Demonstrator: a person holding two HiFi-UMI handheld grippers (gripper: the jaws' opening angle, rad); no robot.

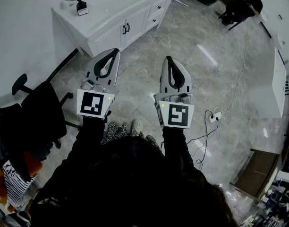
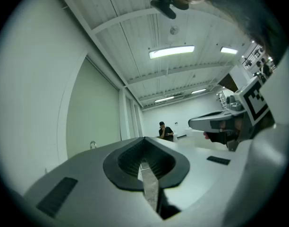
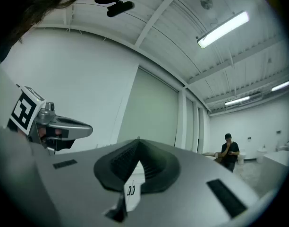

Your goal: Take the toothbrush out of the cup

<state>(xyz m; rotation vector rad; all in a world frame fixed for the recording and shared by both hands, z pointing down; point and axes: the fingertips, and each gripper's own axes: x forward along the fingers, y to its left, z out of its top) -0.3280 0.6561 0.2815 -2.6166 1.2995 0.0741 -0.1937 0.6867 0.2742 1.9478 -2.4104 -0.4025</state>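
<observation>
On the white vanity counter (image 1: 104,11) at the far upper left stands a small dark and white cup-like thing (image 1: 81,6); it is too small to tell a toothbrush in it. My left gripper (image 1: 113,51) is held over the floor, well short of the vanity, shut with nothing between its jaws. Beside it my right gripper (image 1: 168,59) is also shut and empty. Both point toward the vanity. In the left gripper view the jaws (image 2: 144,139) meet at the tip, and in the right gripper view (image 3: 137,141) too. Neither gripper view shows the cup.
A black office chair (image 1: 38,105) stands close on the left. The vanity's cabinet doors (image 1: 125,30) face me. Cables and a power strip (image 1: 214,115) lie on the marble floor at right. A white table (image 1: 277,86) is at the right edge. A person sits far off (image 1: 243,6).
</observation>
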